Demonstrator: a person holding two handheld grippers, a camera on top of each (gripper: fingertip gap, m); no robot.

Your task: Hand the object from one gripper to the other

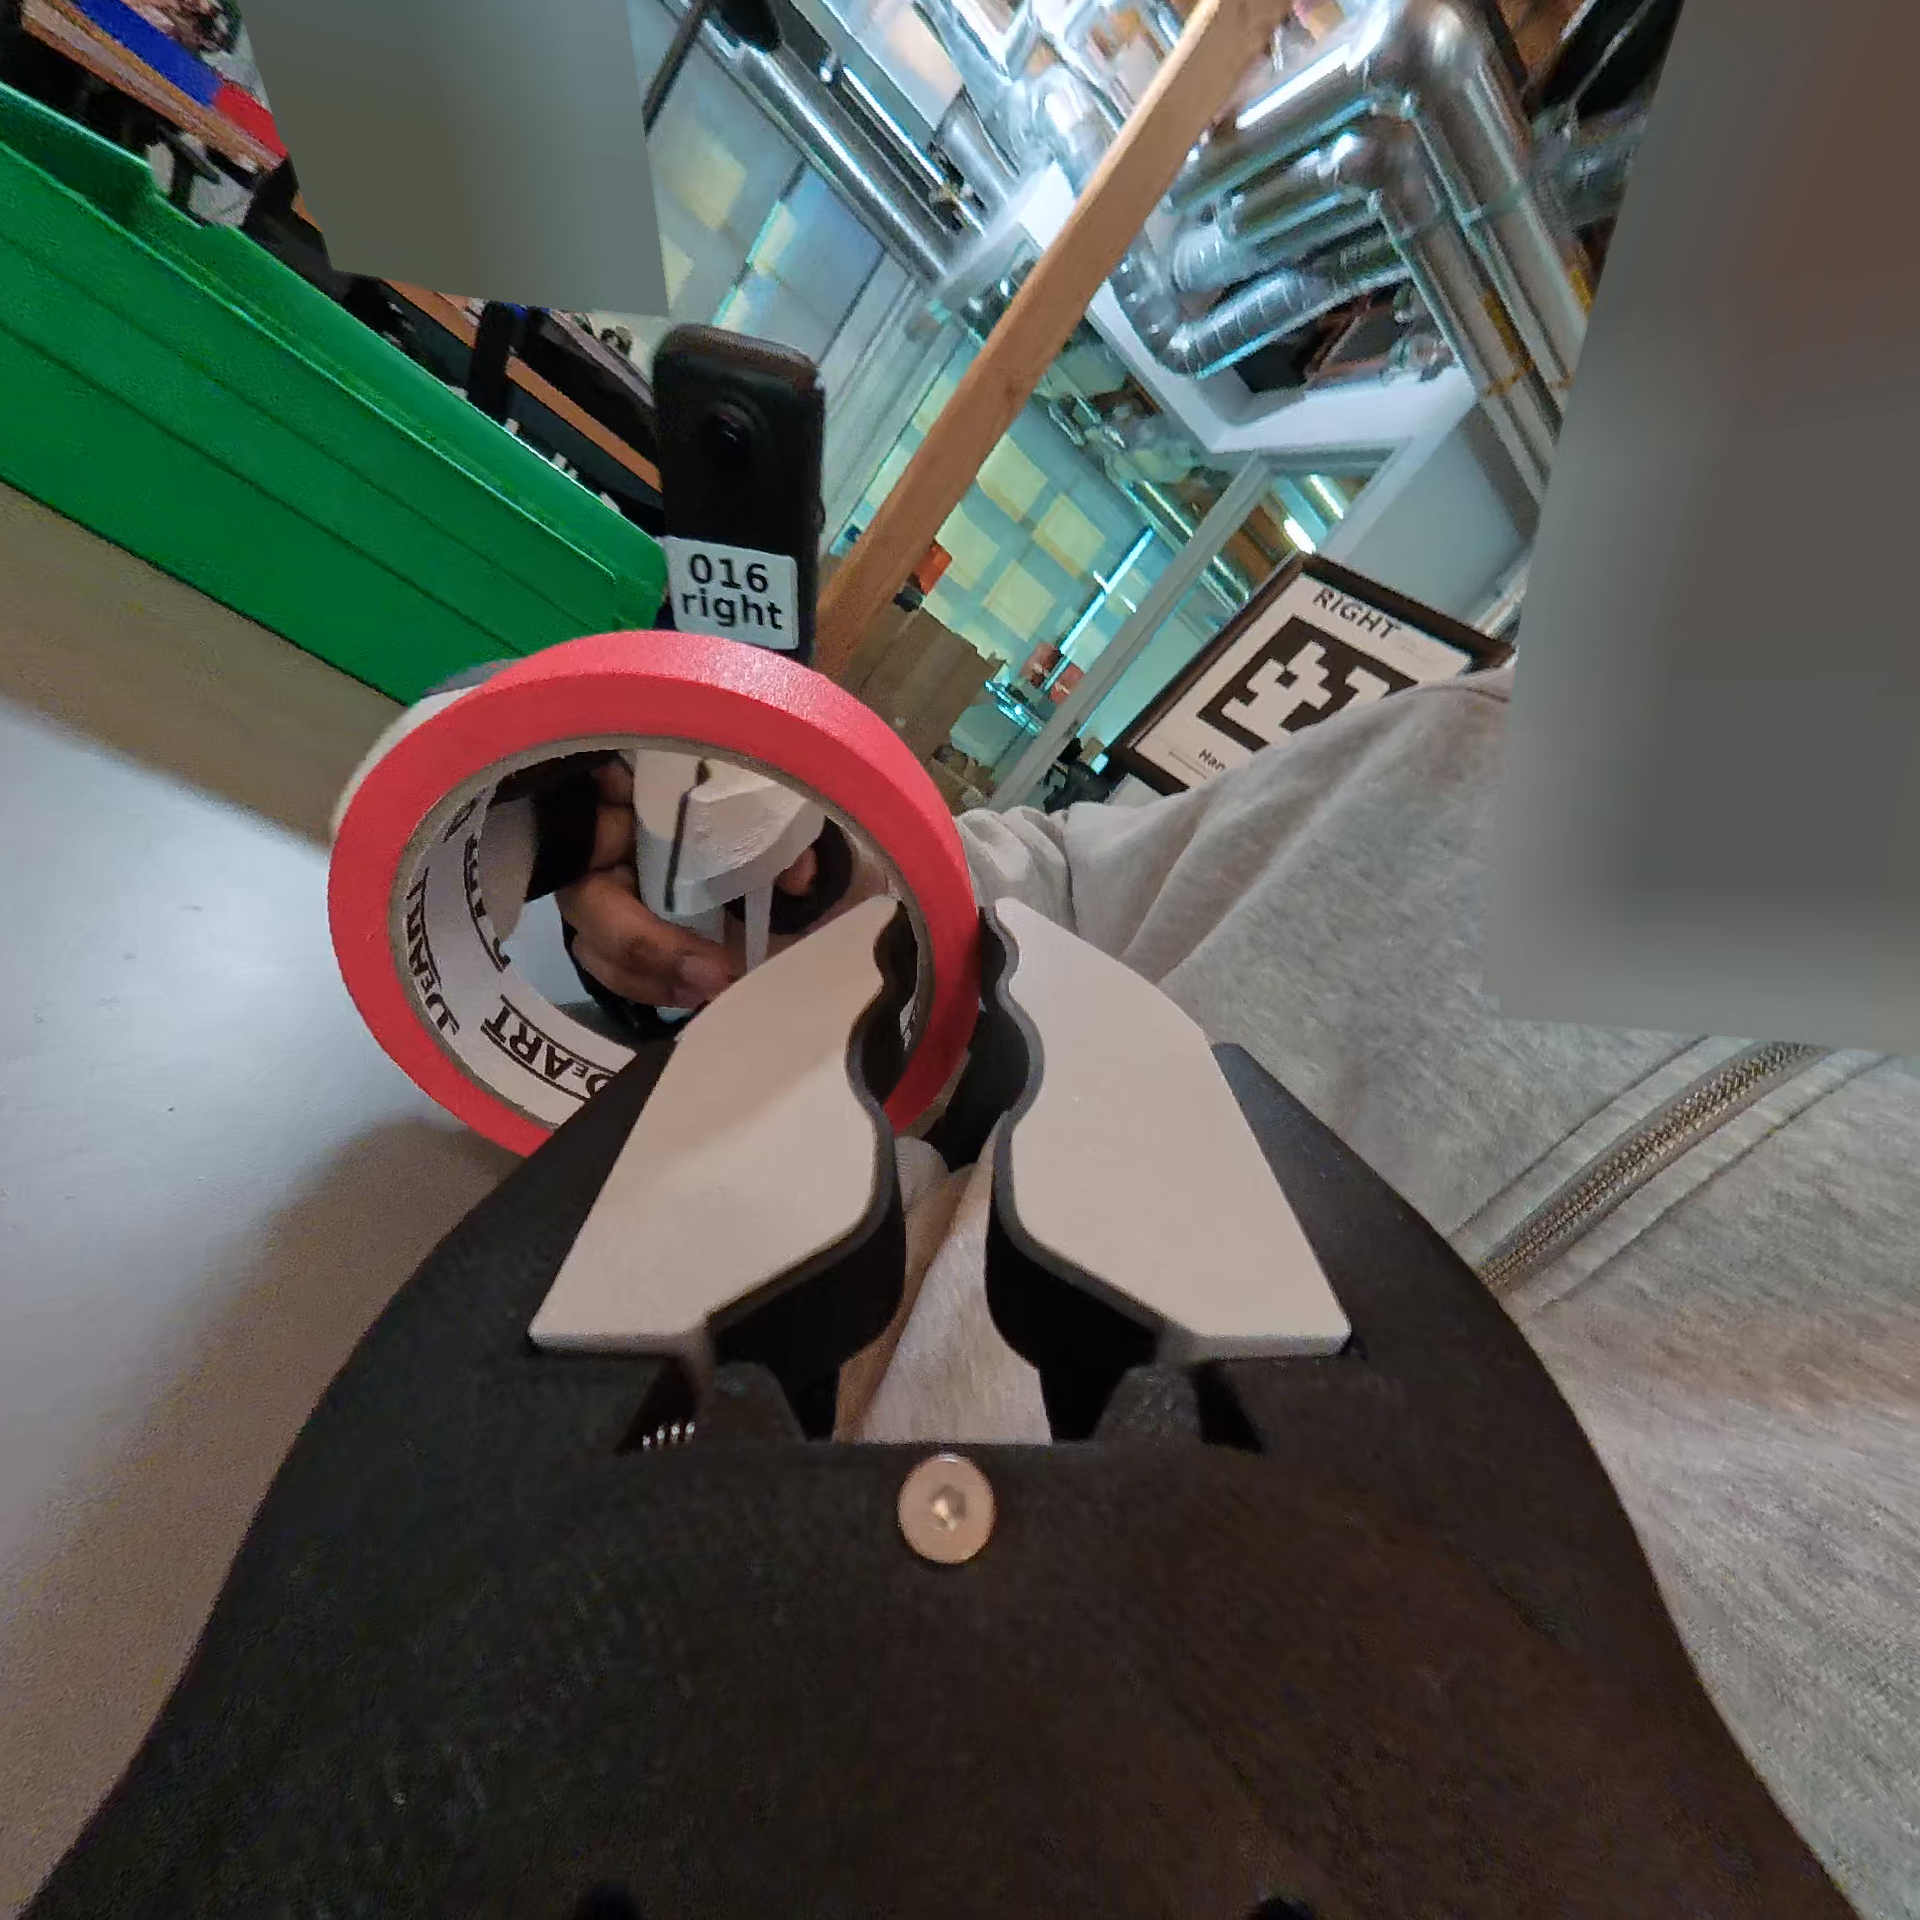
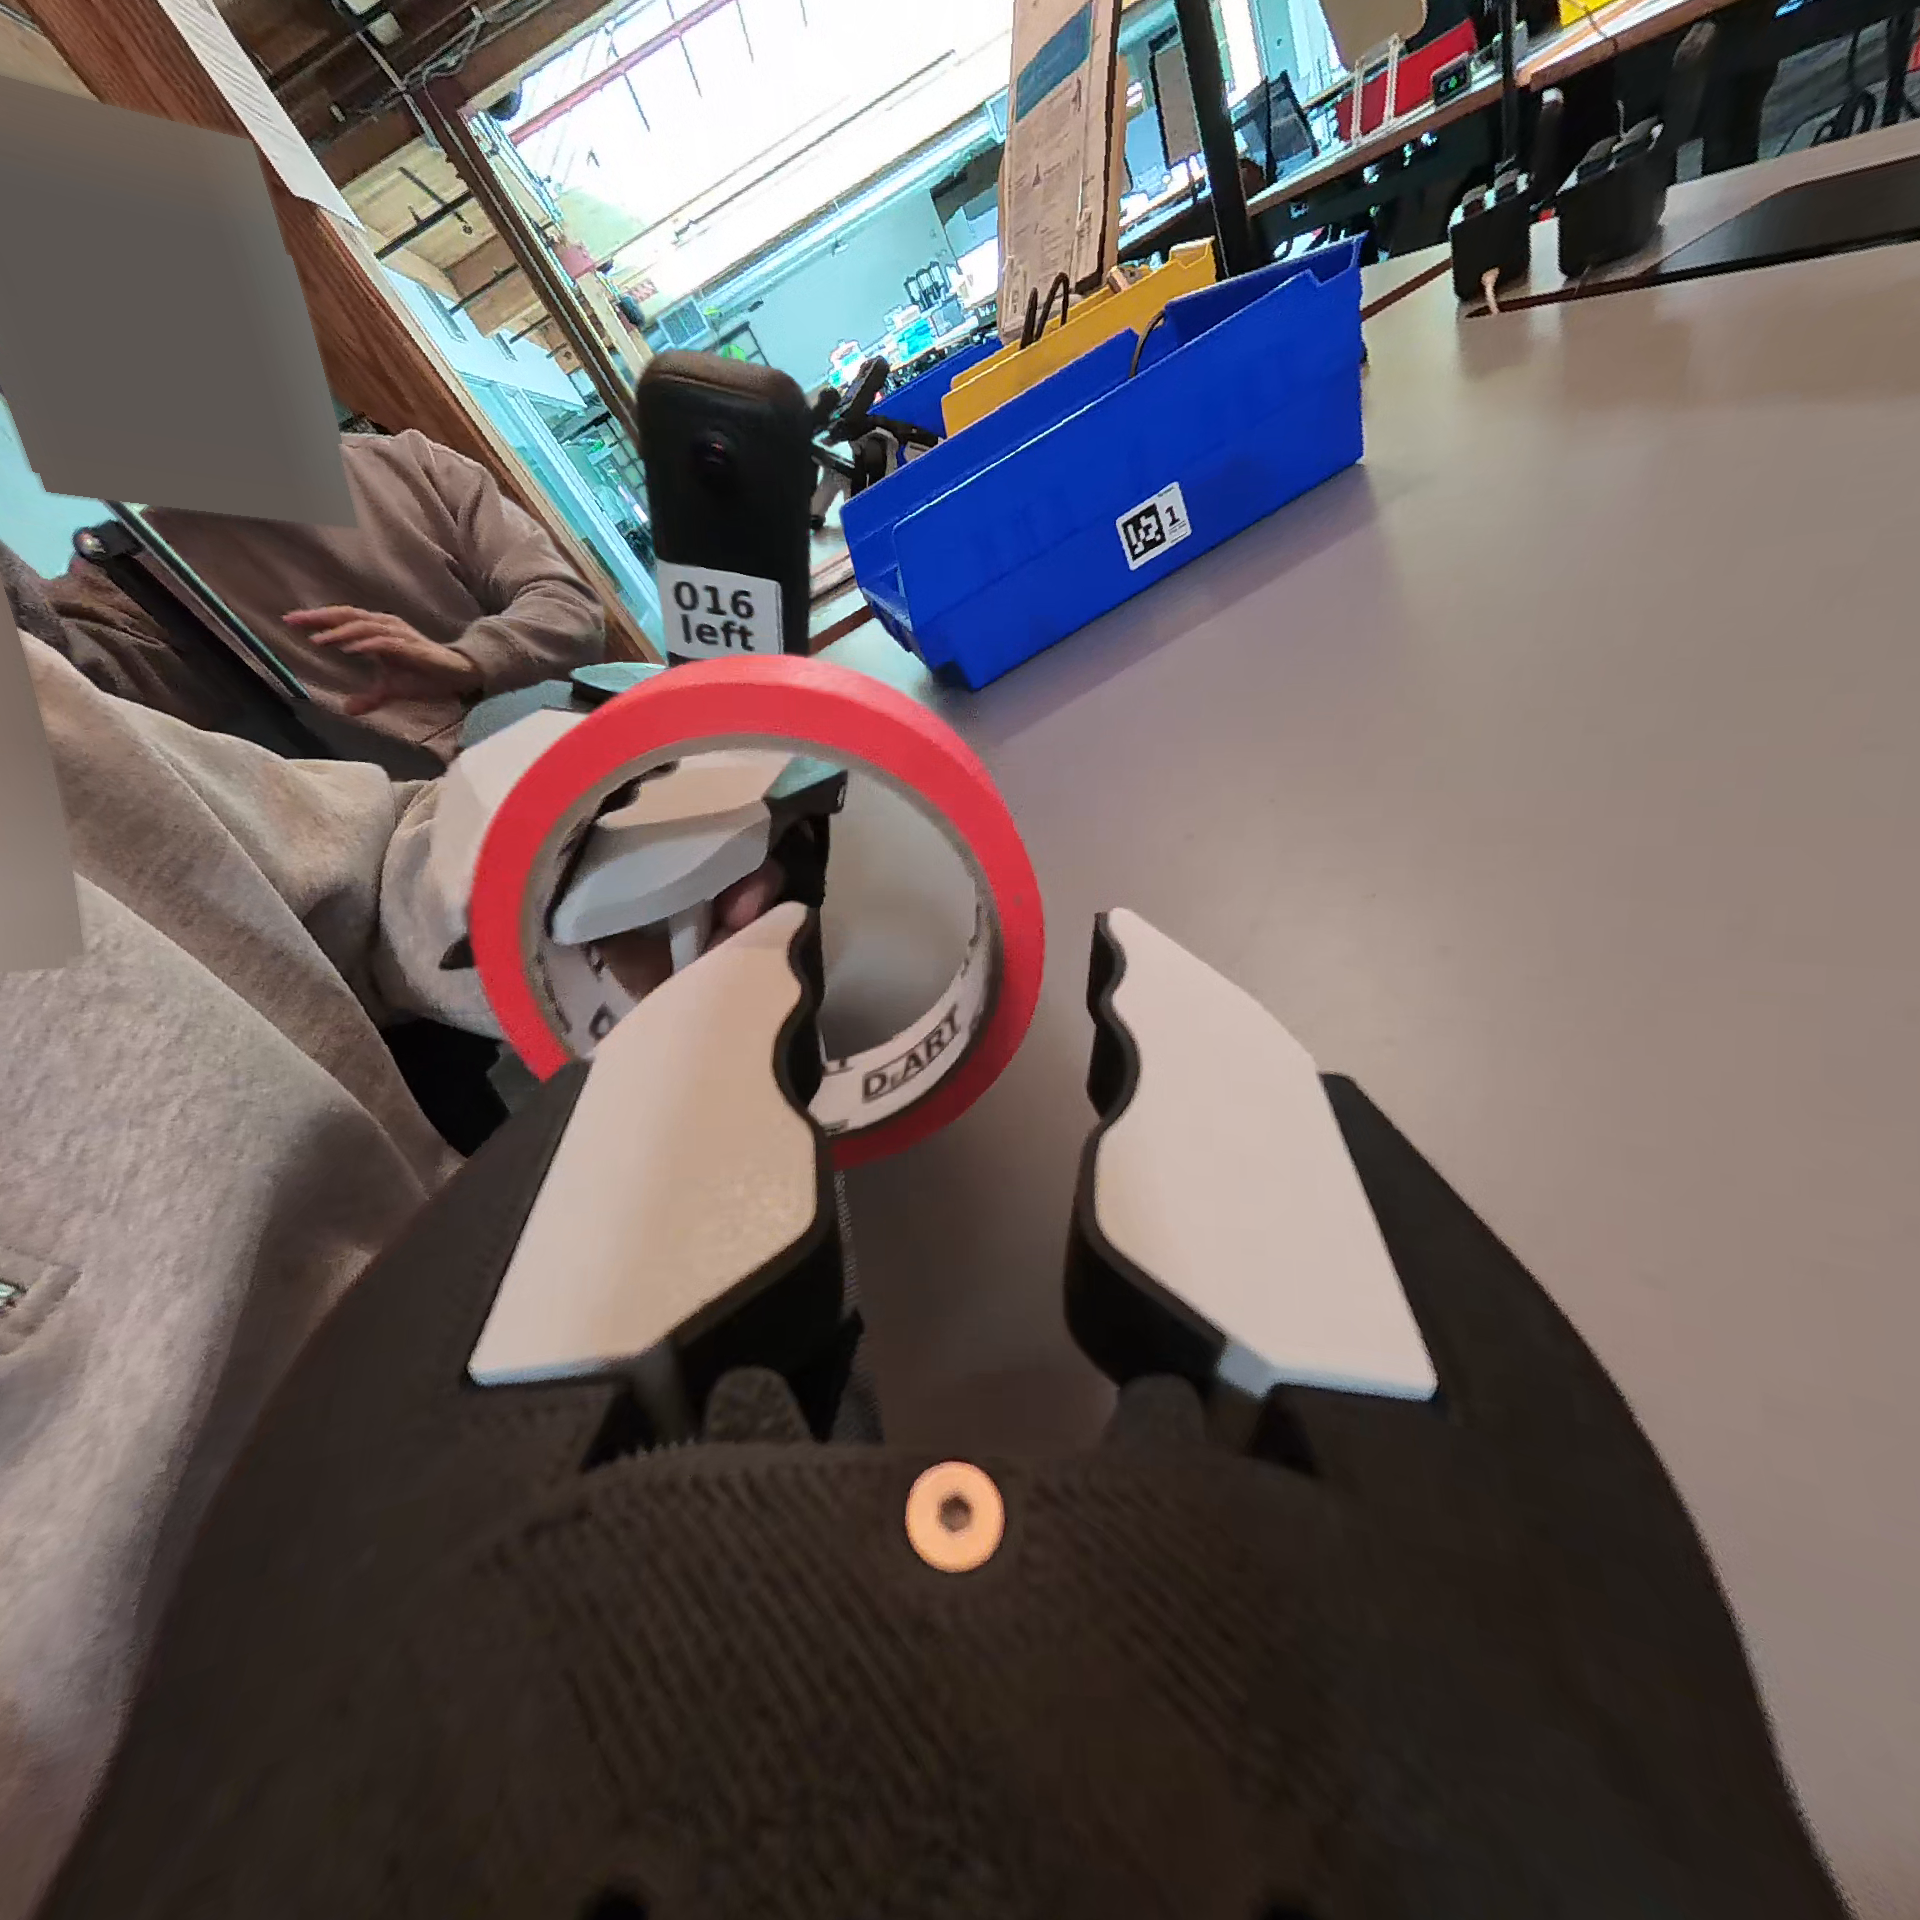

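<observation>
A roll of red tape [image 1: 665, 686] with a white printed core is held upright above the grey table [image 1: 156, 935]. My left gripper [image 1: 945, 914] is shut on the roll's right wall, one finger inside the ring and one outside. In the right wrist view the same roll [image 2: 769, 691] stands just ahead of my right gripper [image 2: 951, 935], which is open. Its left finger [image 2: 707, 1039] reaches into the ring and its right finger [image 2: 1205, 1060] is outside, so the roll's wall lies between them untouched. The right gripper also shows through the ring in the left wrist view [image 1: 717, 831].
A green bin [image 1: 260, 416] stands on the table behind the roll. A blue bin [image 2: 1143, 488] and a yellow bin [image 2: 1081, 353] stand farther along the table [image 2: 1558, 727]. A grey sleeve [image 1: 1455, 935] fills the right side. Another person [image 2: 436, 582] sits at the left.
</observation>
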